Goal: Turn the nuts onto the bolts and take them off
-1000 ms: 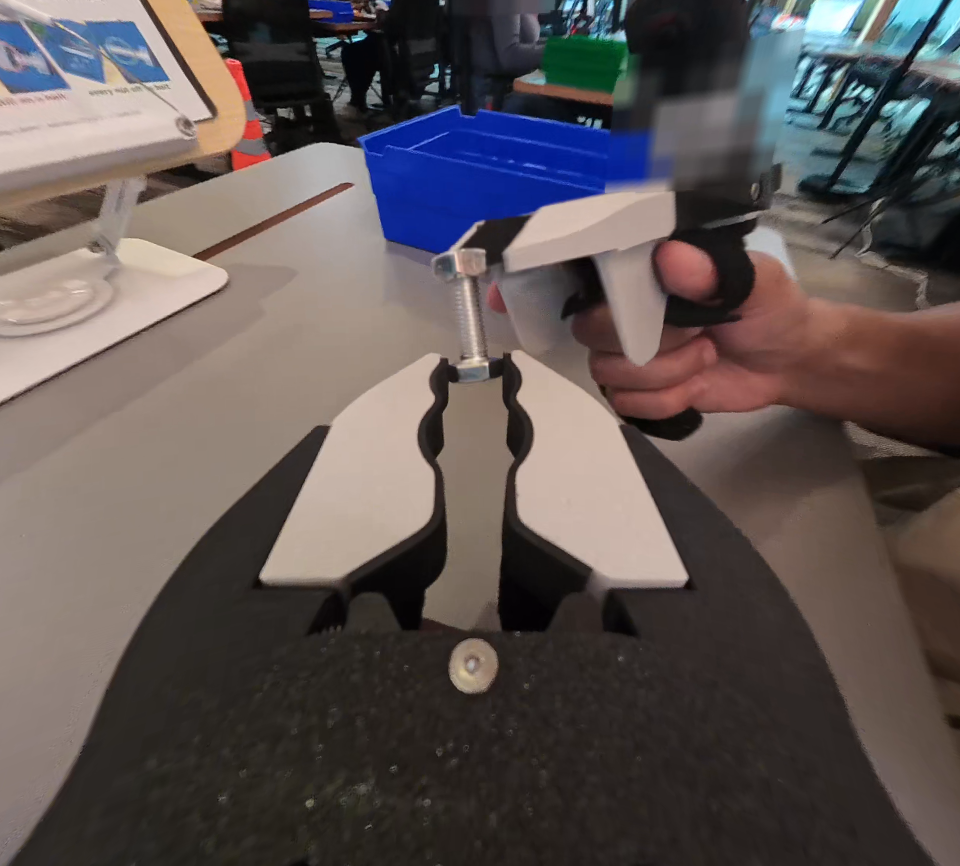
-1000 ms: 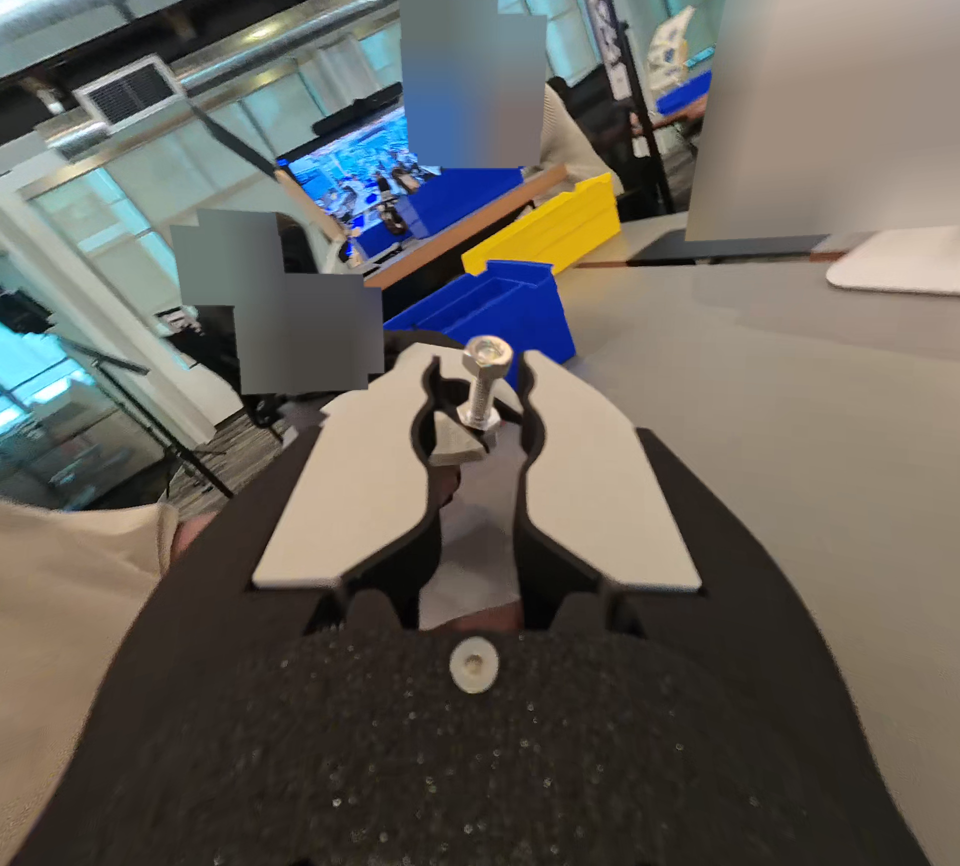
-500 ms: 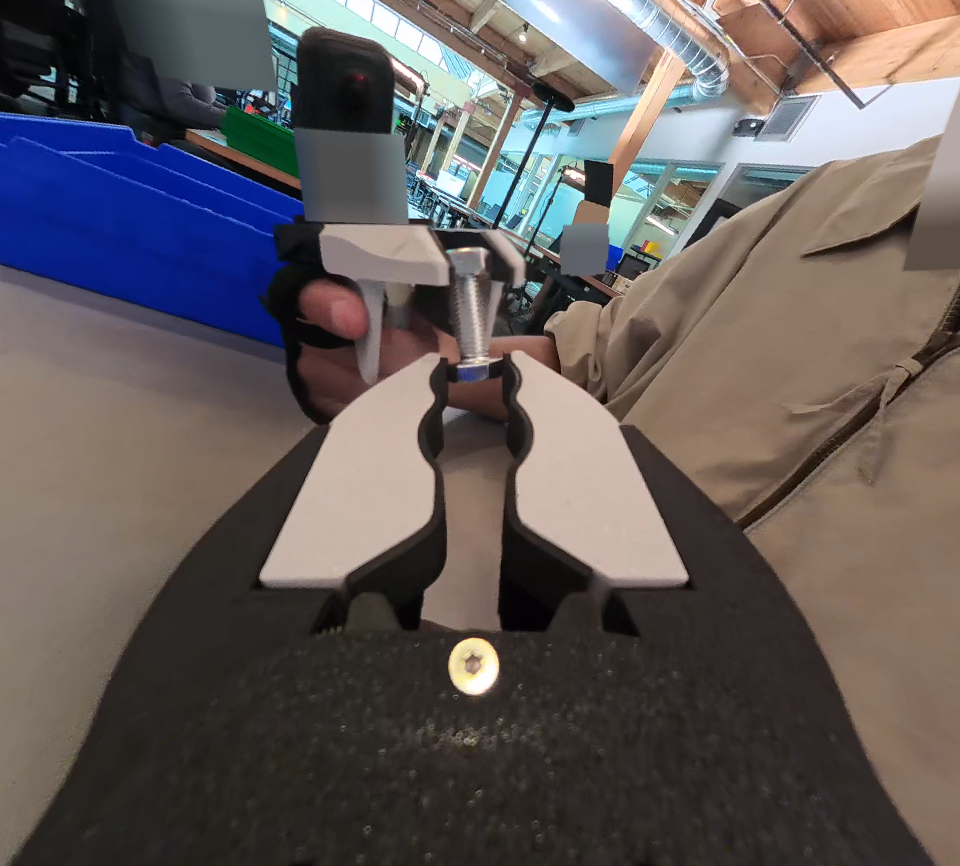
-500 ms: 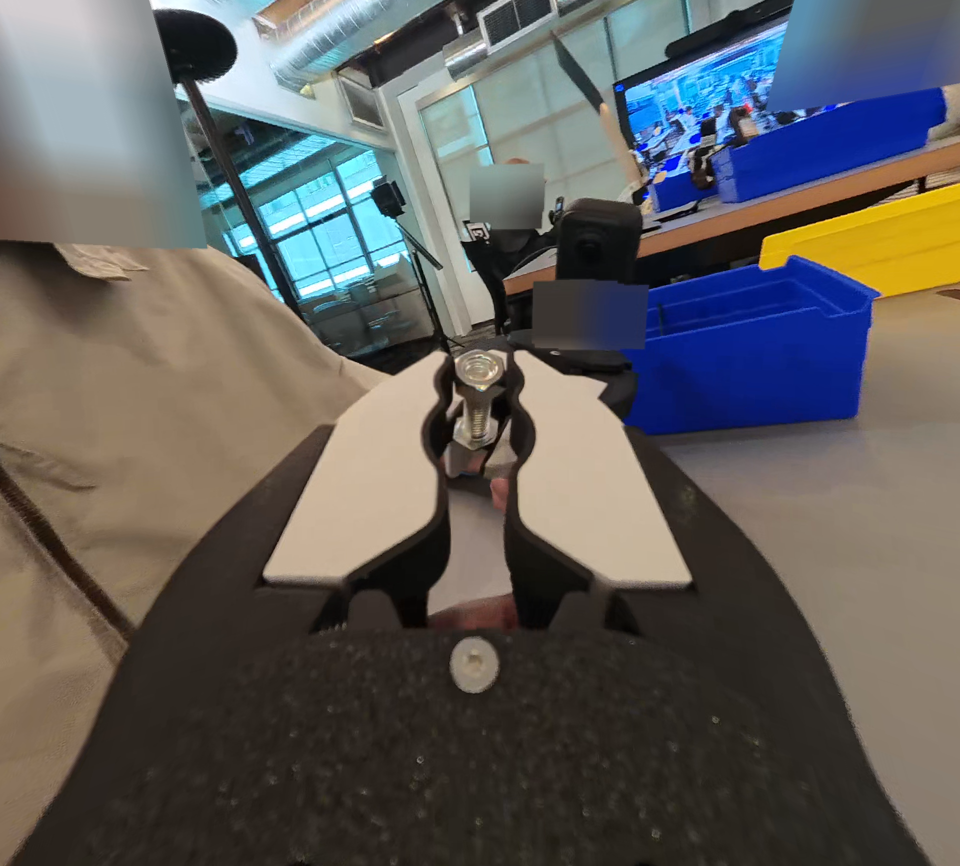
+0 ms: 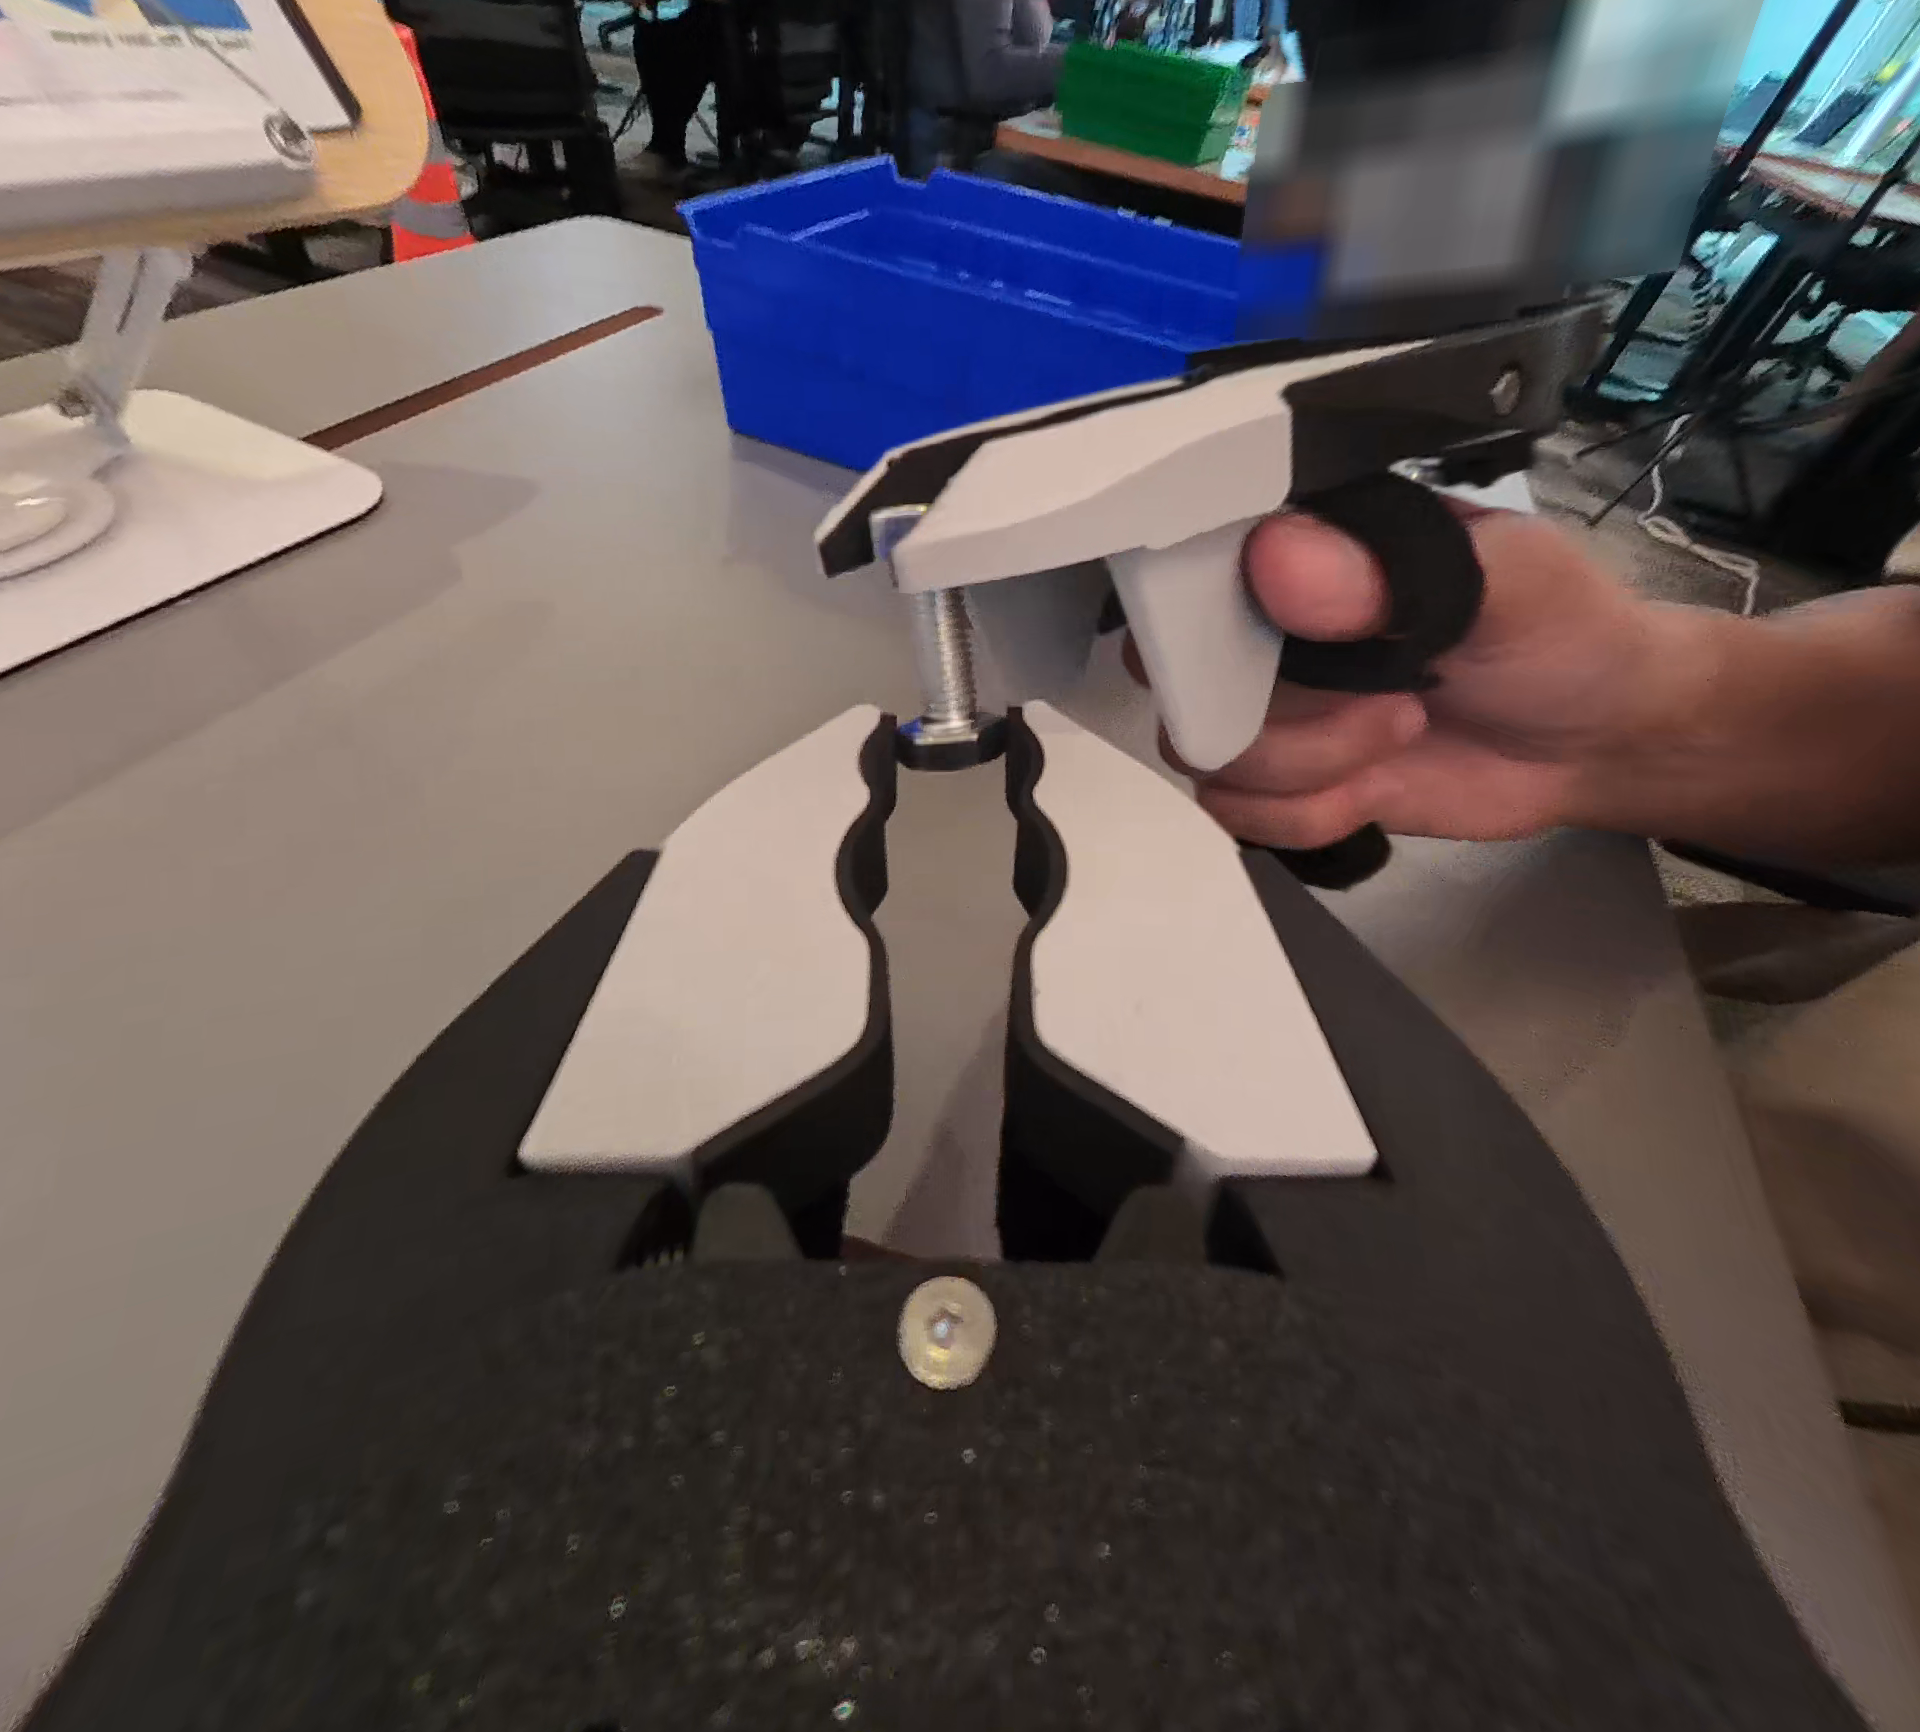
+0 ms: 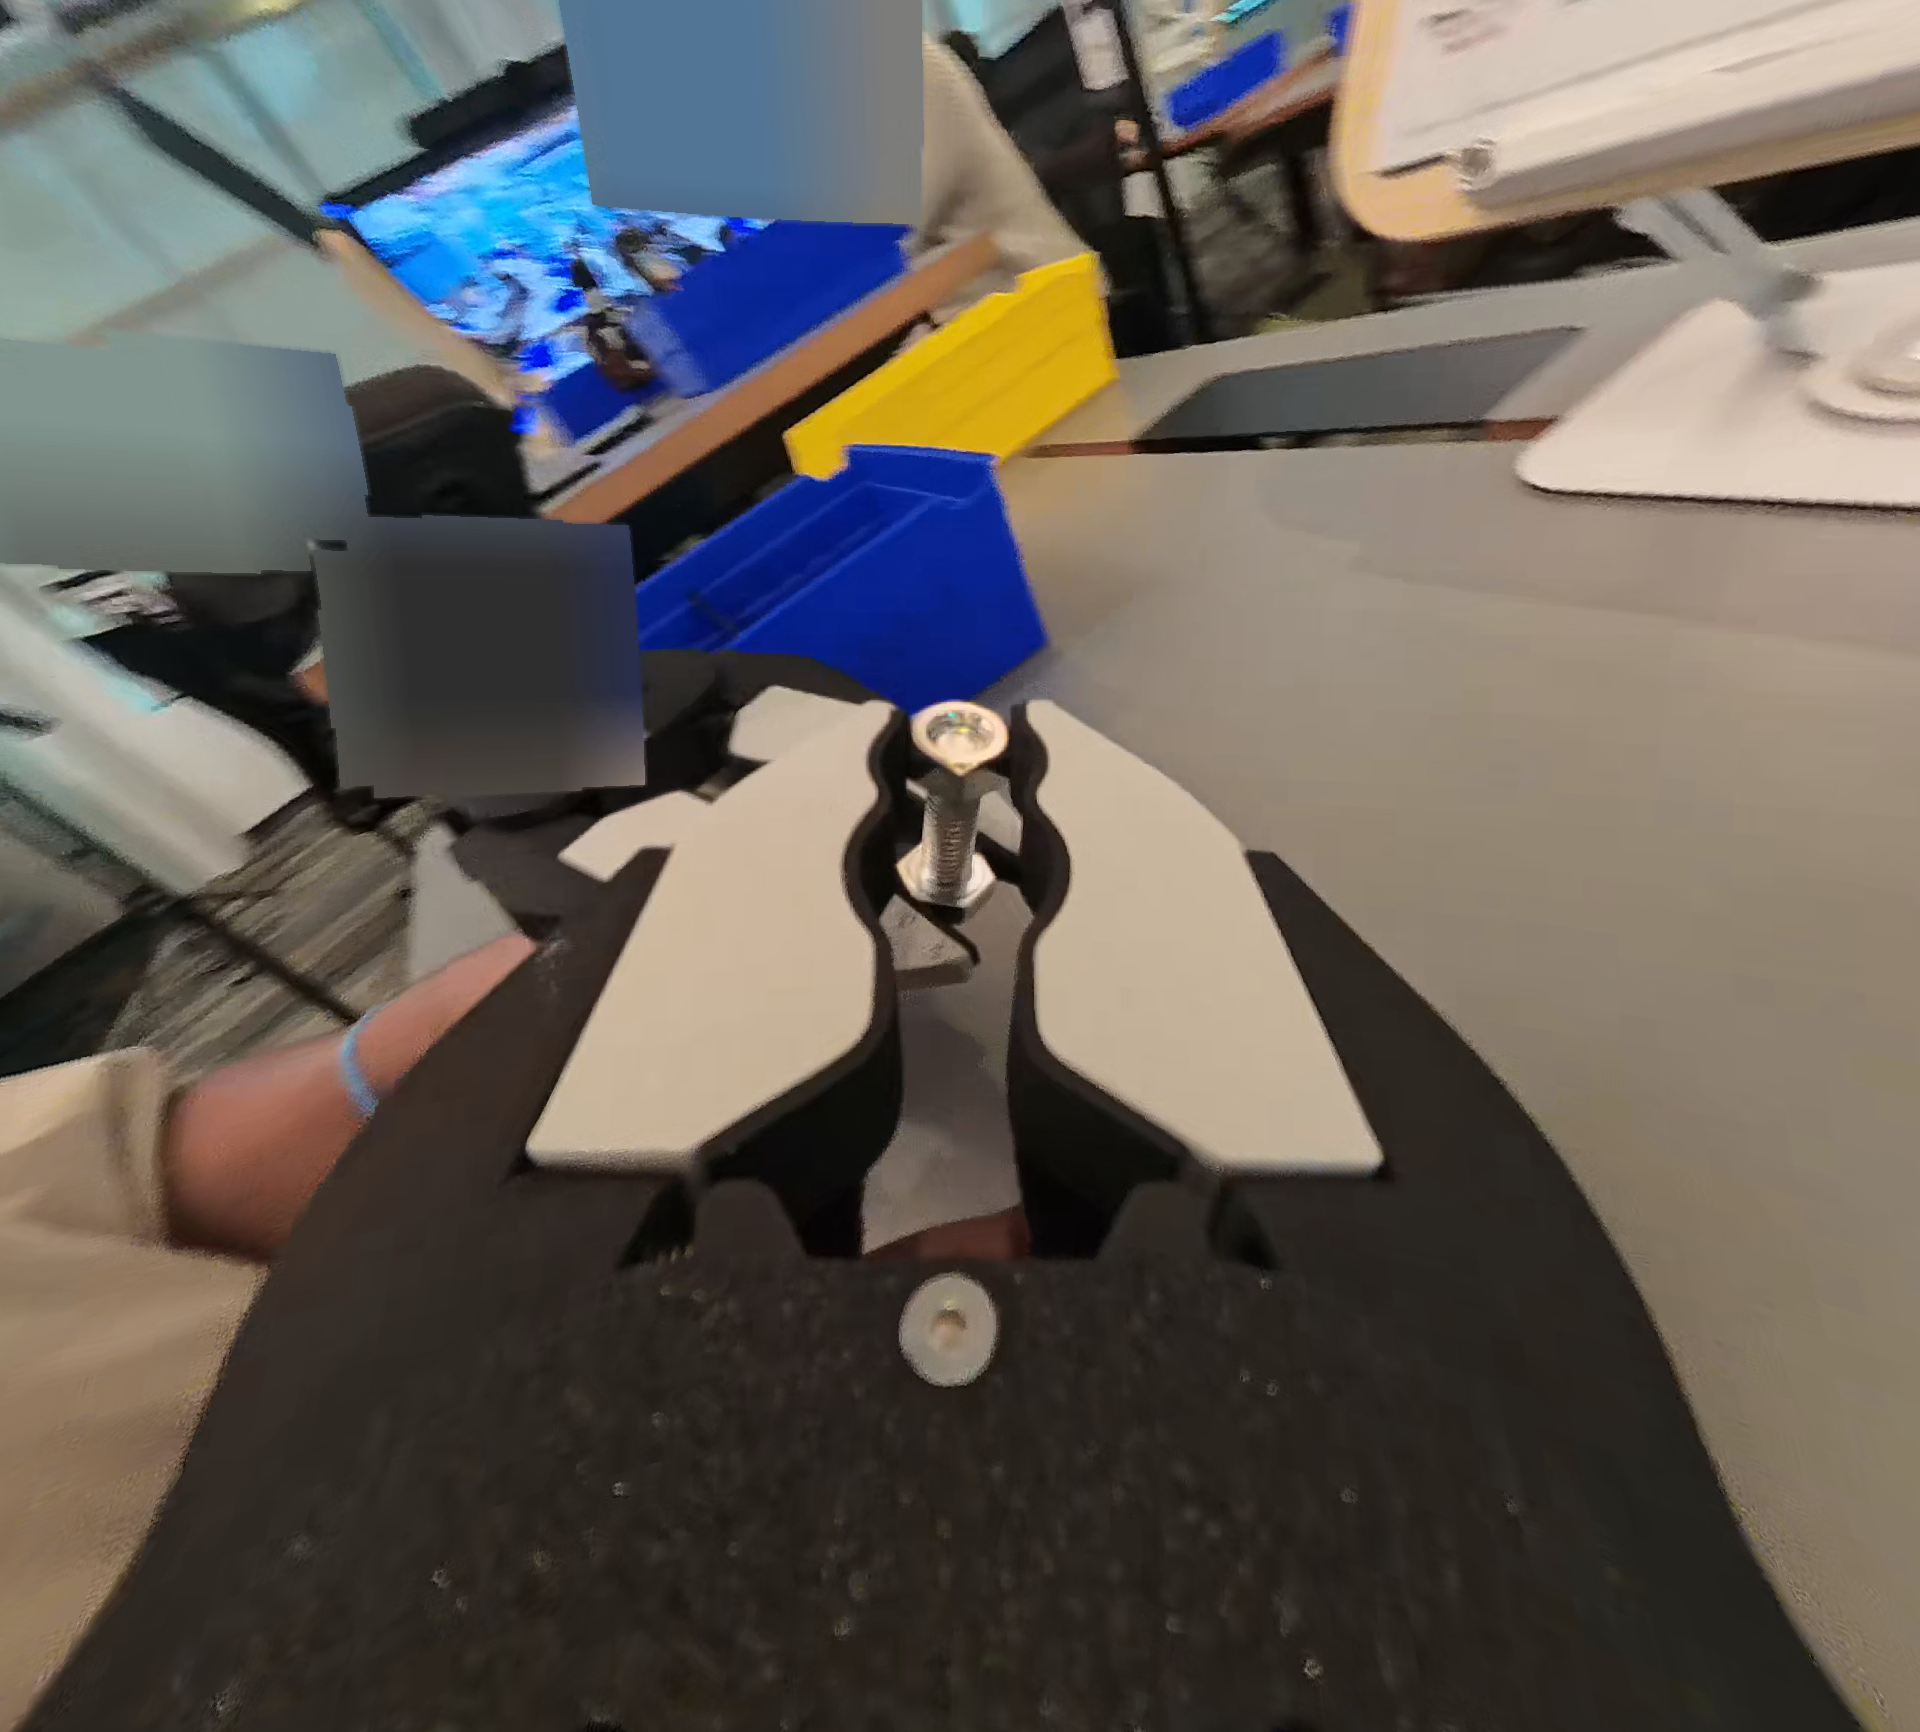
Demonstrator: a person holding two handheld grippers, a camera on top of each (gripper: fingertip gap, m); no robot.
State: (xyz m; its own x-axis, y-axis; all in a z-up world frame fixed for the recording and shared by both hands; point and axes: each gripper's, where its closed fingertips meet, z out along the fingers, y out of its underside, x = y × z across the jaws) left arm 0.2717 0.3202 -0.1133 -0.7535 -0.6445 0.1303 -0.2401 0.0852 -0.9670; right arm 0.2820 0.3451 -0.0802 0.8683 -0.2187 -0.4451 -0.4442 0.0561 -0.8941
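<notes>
A silver bolt (image 5: 948, 652) stands upright between my two grippers above the grey table (image 5: 312, 747). My left gripper (image 5: 948, 740) is shut on the silver nut (image 5: 948, 733) at the bolt's lower end. My right gripper (image 6: 958, 740) is shut on the bolt's head (image 6: 958, 737); the threaded shank and the nut (image 6: 943, 882) show below it. The right gripper also shows in the left wrist view (image 5: 1091, 487), held by a hand, clamping the bolt head from the right.
A blue bin (image 5: 966, 311) stands on the table behind the bolt; it also shows in the right wrist view (image 6: 862, 570), with a yellow bin (image 6: 966, 373) beyond. A white stand (image 5: 156, 498) with an instruction board (image 5: 156, 20) is at the left. The grippers are tip to tip, or close to it.
Both grippers have swung round about the bolt's axis and back, so the views turned toward the person's jacket and then returned. The nut and the bolt head stay gripped.
</notes>
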